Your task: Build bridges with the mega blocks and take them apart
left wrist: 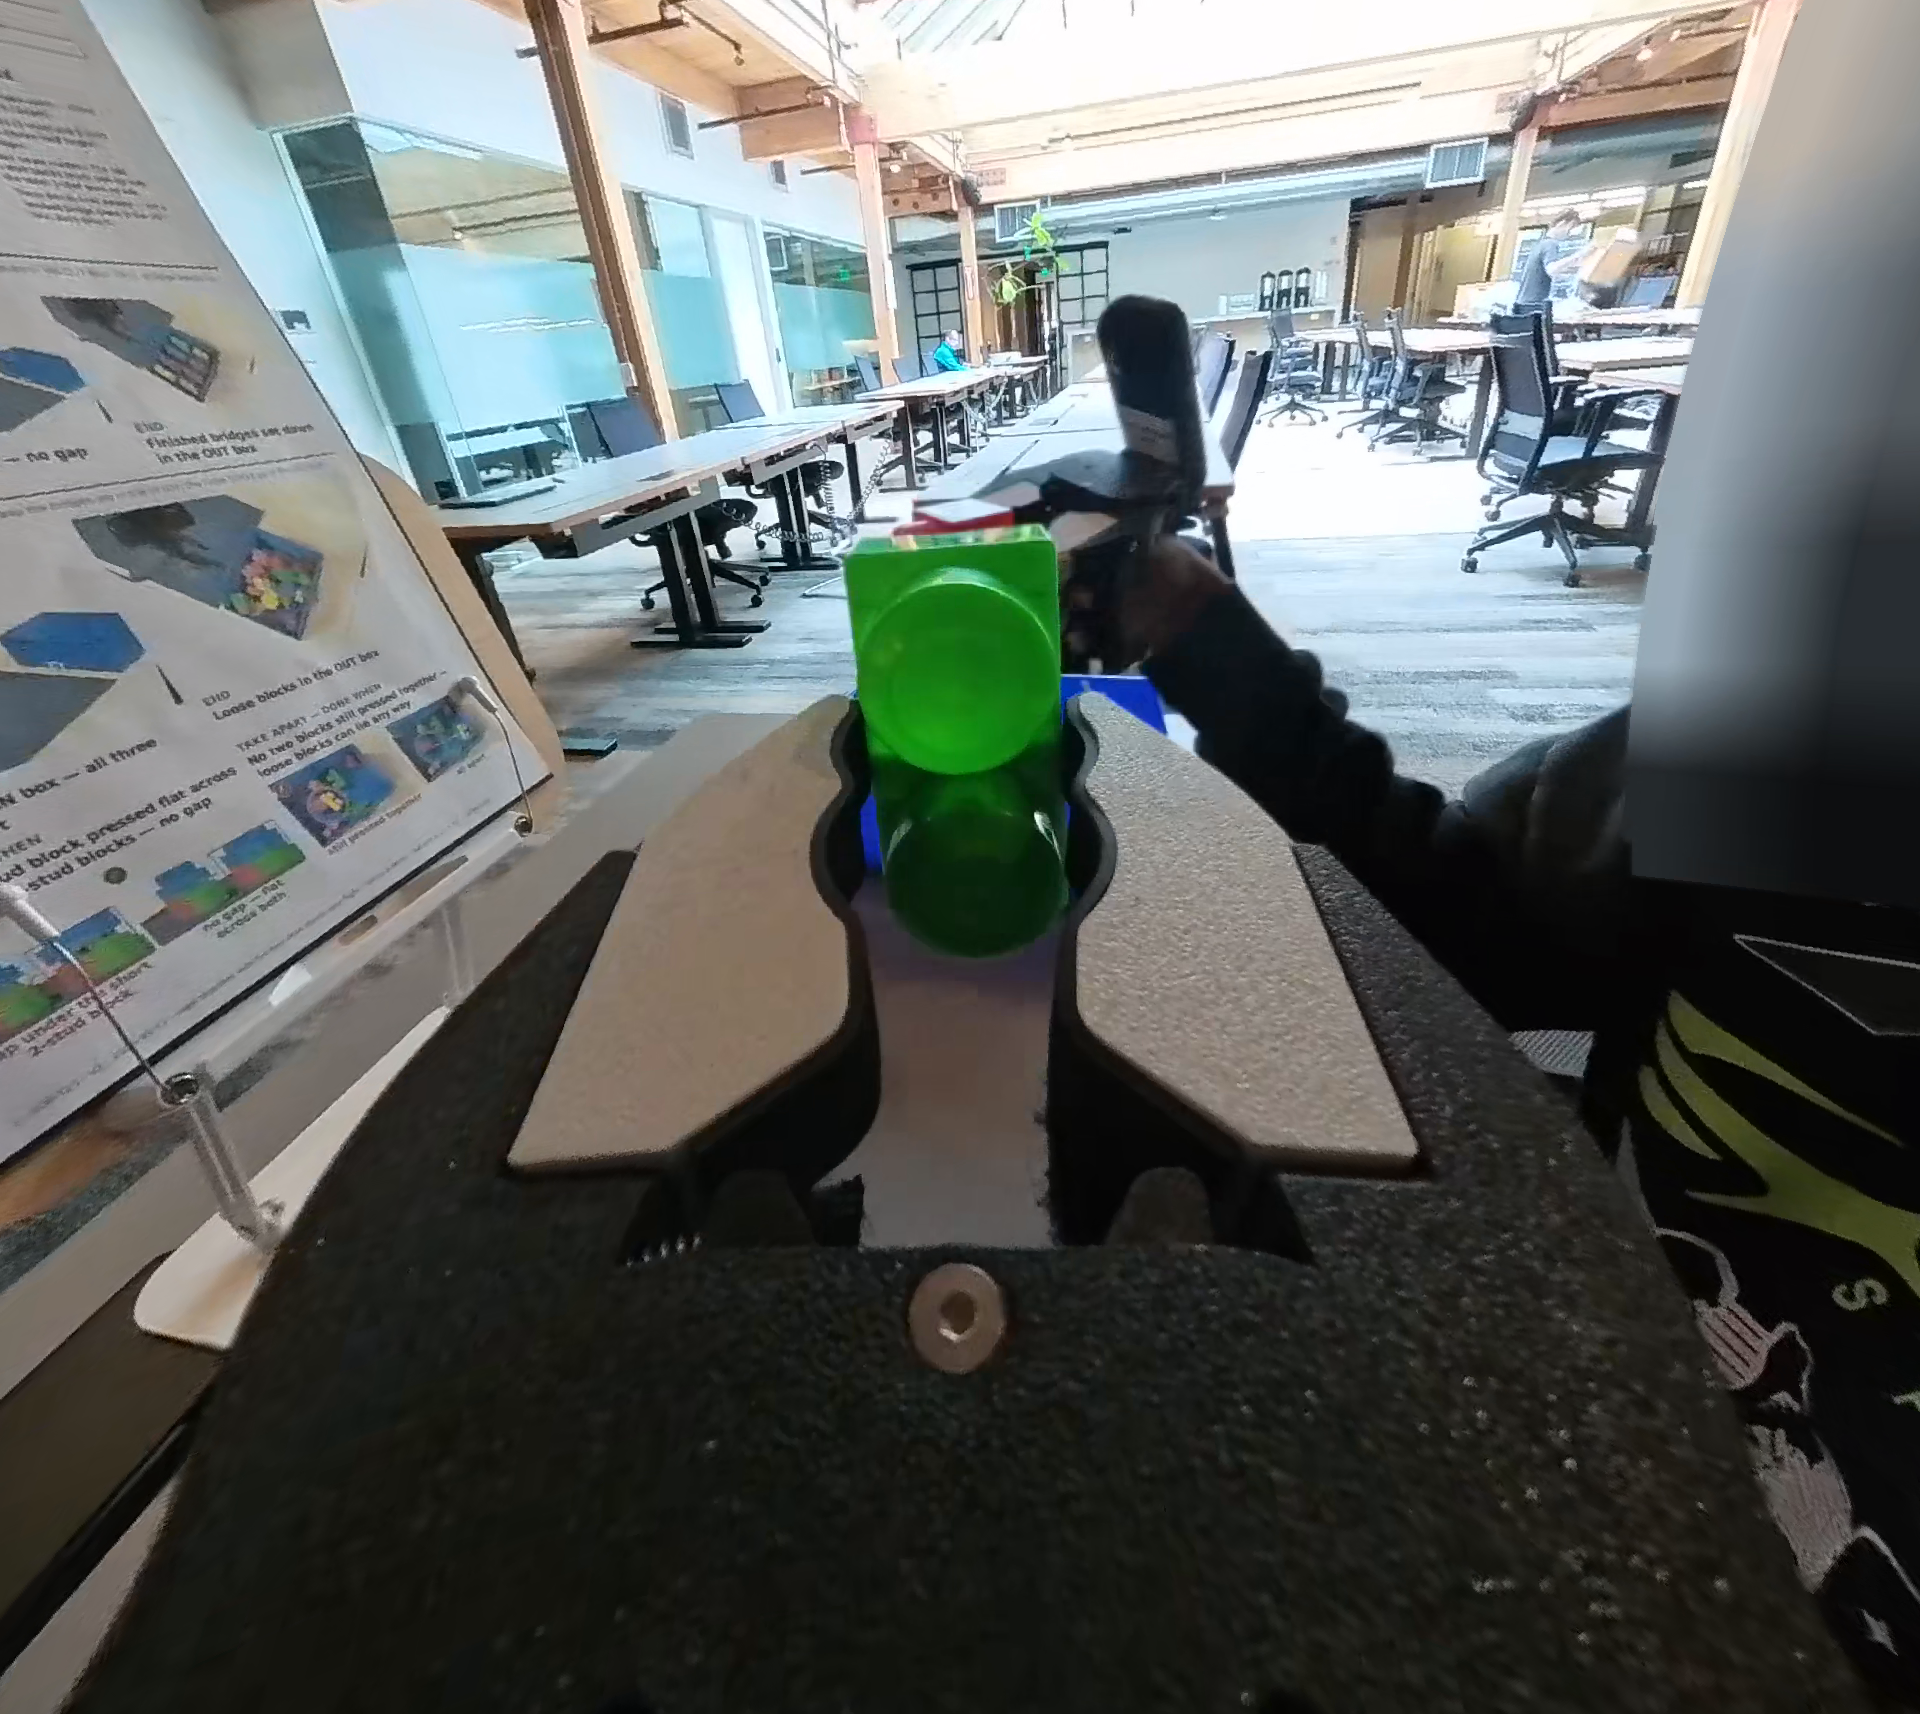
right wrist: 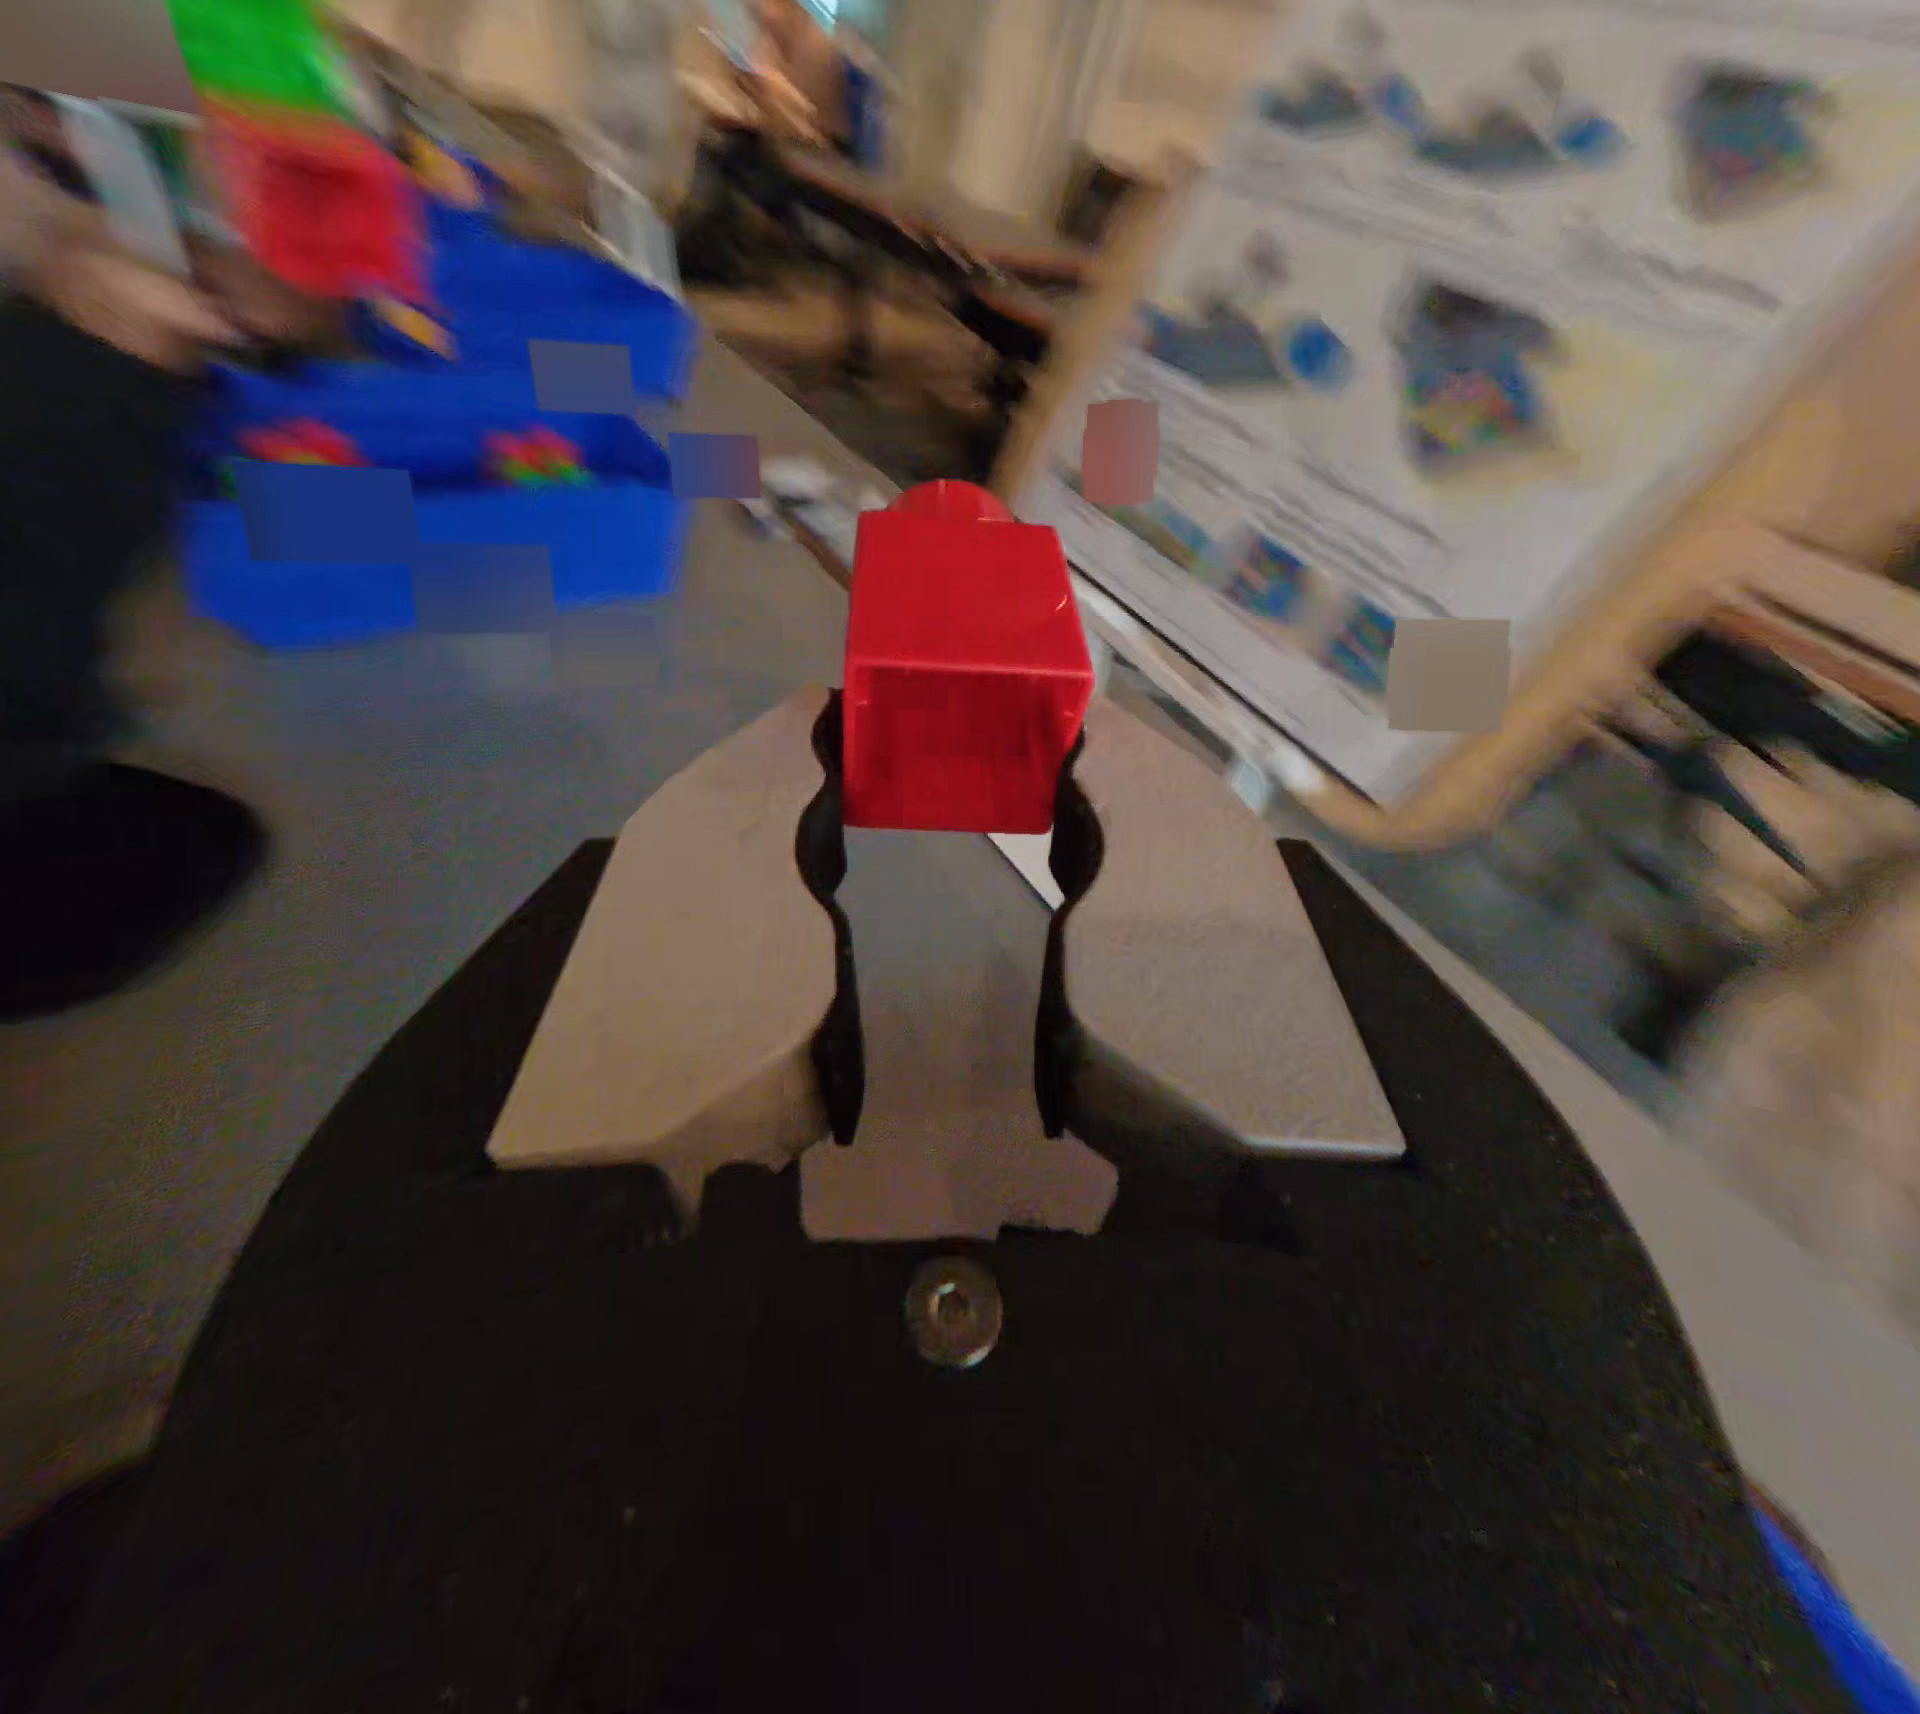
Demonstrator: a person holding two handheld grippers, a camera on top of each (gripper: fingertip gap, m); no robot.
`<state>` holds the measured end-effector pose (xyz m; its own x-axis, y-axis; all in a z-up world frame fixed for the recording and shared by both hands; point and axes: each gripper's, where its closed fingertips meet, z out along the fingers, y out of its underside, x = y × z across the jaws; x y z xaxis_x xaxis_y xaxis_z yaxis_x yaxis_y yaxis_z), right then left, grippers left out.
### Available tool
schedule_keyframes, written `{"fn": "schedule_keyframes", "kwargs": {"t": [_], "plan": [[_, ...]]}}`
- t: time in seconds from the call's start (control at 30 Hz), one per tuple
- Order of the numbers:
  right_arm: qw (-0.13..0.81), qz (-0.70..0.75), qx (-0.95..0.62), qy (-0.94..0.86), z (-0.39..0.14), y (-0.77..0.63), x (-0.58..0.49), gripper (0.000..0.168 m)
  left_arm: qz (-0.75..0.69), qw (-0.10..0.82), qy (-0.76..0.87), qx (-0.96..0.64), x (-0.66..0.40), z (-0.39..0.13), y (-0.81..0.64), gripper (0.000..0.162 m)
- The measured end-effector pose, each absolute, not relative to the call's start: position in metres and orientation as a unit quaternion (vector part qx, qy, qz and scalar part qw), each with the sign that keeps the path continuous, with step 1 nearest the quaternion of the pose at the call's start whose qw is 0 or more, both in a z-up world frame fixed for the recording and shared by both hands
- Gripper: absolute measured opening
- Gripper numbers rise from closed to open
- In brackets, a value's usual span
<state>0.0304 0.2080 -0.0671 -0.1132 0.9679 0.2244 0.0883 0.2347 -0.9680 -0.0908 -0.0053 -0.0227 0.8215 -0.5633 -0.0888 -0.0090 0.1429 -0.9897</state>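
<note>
Here the left gripper (left wrist: 961,791) is clamped on a green block (left wrist: 956,708) whose two studs face the camera, held up in the air. Just behind the green block a sliver of red block (left wrist: 961,514) shows. The right gripper (right wrist: 951,760) pinches a single-stud red block (right wrist: 961,677) at its fingertips, above the grey table (right wrist: 395,833). Farther off, blurred, stand blue bins (right wrist: 436,459) and an instruction sheet (left wrist: 187,625).

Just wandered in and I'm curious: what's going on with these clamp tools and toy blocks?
A person is working two handheld grippers. The left gripper is shut on a green two-stud block, with a red block at its far end. The right gripper is shut on a single-stud red block. Blue bins holding more blocks sit beyond, blurred.
</note>
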Motion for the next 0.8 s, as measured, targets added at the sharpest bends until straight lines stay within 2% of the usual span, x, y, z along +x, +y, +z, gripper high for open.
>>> {"fn": "schedule_keyframes", "kwargs": {"t": [0.13, 0.23, 0.47, 0.63, 0.8], "plan": [[0.499, 0.231, -0.644, -0.532, -0.122, 0.309, 0.097, 0.036, -0.194, 0.717, 0.233, -0.628, -0.088, -0.025, -0.003, 0.035], [0.433, 0.124, -0.766, -0.459, -0.176, 0.363, 0.15, 0.037, -0.186, 0.714, 0.236, -0.632, -0.088, -0.027, -0.001, 0.035], [0.255, 0.04, -0.881, -0.396, -0.299, 0.409, 0.193, 0.037, -0.176, 0.716, 0.242, -0.631, -0.086, -0.025, -0.005, 0.035], [0.21, 0.023, -0.899, -0.383, -0.322, 0.41, 0.205, 0.038, -0.176, 0.714, 0.243, -0.633, -0.086, -0.026, -0.004, 0.035], [0.234, 0.024, -0.897, -0.374, -0.307, 0.411, 0.204, 0.049, -0.182, 0.709, 0.241, -0.637, -0.085, -0.03, 0.001, 0.035]]}}
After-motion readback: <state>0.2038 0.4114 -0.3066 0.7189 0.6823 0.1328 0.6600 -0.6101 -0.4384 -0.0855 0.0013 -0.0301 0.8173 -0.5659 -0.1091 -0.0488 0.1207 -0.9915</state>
